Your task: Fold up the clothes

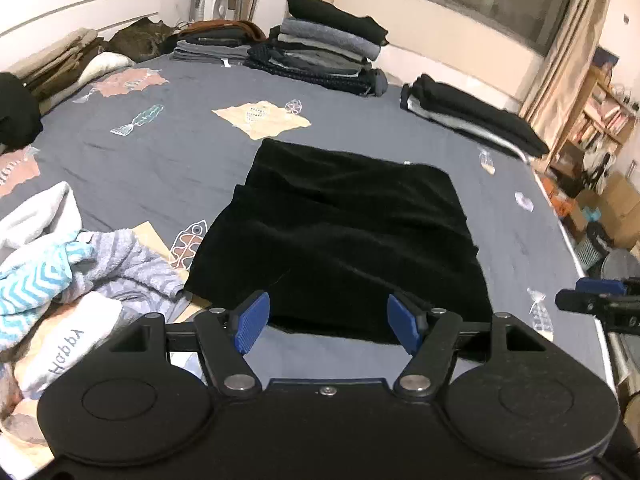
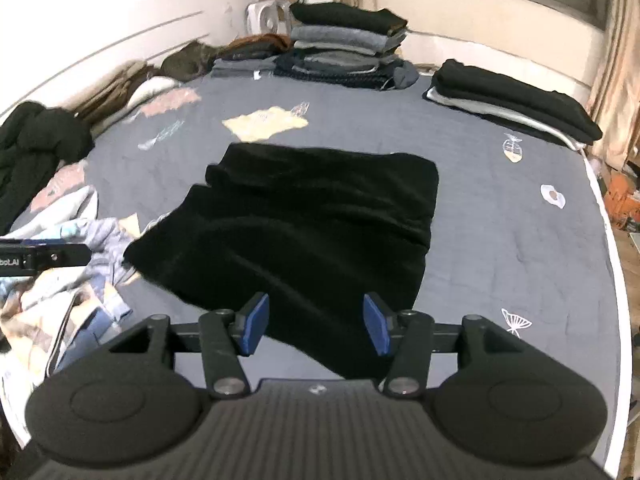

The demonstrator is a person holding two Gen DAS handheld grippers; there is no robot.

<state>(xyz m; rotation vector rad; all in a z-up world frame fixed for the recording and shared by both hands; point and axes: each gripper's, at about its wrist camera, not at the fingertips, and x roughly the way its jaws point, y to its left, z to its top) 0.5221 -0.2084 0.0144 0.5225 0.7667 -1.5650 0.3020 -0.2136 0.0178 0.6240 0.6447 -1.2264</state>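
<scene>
the black garment (image 1: 344,224) is spread flat mid-bed (image 1: 160,168), just beyond both grippers. the left gripper (image 1: 327,322) and right gripper (image 2: 316,325) are held with jaws wide open, empty. folded stacks (image 1: 328,48) are seen at 12 o'clock, unfolded laundry (image 1: 60,264) at 9 o'clock.

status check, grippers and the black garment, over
Left gripper open, empty. Right gripper open, empty. Black garment flat on bed, partly folded. Unfolded pile beside its left edge.

Right tongs (image 2: 316,326) agape over near edge of black garment (image 2: 296,224), flat on gray bedspread (image 2: 500,248).
</scene>
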